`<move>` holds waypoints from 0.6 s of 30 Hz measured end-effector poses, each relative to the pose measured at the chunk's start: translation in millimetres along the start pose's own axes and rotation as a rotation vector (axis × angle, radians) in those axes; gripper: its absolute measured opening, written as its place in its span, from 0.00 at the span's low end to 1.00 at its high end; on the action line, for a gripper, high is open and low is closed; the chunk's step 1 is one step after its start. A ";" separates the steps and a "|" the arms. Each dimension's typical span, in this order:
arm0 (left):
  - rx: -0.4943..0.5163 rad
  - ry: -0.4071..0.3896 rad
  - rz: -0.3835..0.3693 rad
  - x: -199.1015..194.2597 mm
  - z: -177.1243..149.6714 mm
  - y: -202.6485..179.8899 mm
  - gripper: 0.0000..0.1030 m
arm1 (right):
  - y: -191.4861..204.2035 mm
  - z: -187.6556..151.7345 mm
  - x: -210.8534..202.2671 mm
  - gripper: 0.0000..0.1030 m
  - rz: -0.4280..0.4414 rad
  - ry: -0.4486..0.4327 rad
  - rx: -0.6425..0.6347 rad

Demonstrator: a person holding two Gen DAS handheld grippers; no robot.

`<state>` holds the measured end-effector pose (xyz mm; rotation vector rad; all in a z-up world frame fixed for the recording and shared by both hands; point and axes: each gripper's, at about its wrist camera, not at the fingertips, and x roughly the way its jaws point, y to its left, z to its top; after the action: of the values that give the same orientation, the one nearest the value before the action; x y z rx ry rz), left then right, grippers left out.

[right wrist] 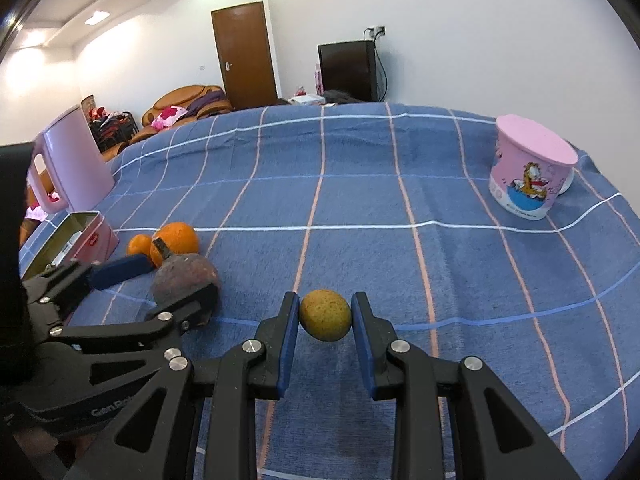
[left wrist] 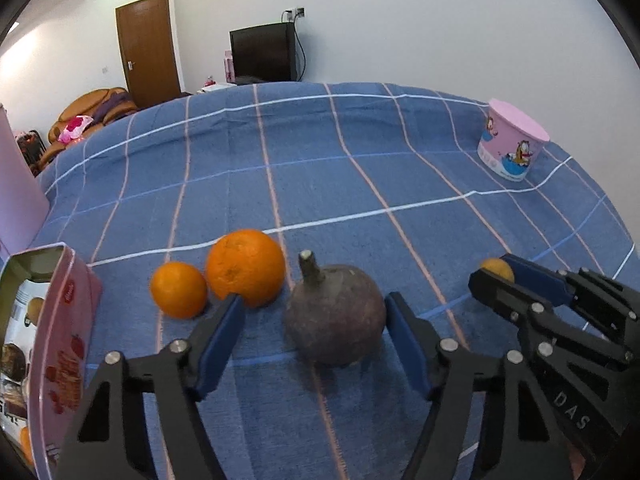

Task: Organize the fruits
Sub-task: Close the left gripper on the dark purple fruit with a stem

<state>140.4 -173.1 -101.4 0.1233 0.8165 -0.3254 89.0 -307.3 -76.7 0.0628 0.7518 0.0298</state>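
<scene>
A dark purple round fruit with a stub stem [left wrist: 336,320] rests on the blue checked cloth between the fingers of my left gripper [left wrist: 316,300]. The right pad is at its side and the left pad stands clear of it, so the gripper is open. Just left of it lie a large orange [left wrist: 245,272] and a small orange [left wrist: 178,289], touching each other. My right gripper [right wrist: 325,305] is shut on a small speckled yellow fruit [right wrist: 325,314], held just above the cloth. In the left wrist view it shows at the right edge [left wrist: 500,276].
An open pink tin box [left wrist: 60,320] stands at the left, close to the small orange. A pink jug [right wrist: 72,160] stands behind it at the table's left edge. A pink cartoon tub [right wrist: 528,172] sits far right. The blue cloth [right wrist: 360,200] stretches beyond.
</scene>
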 end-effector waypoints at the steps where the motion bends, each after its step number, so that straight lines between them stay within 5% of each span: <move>1: 0.007 -0.009 -0.004 -1.5 -0.2 -1.2 0.64 | 0.1 -0.2 0.0 0.28 0.002 0.001 0.000; 3: 0.023 -0.021 -0.035 -4.3 -1.0 -4.4 0.49 | 1.3 -0.3 0.9 0.28 0.000 0.003 -0.006; 18: 0.026 -0.073 0.004 -16.1 -4.5 -5.0 0.49 | 4.4 -2.4 -13.4 0.28 0.037 -0.065 -0.028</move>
<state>125.4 -172.9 -92.6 0.1362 0.7402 -0.3351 77.6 -303.5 -69.1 0.0505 0.6852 0.0739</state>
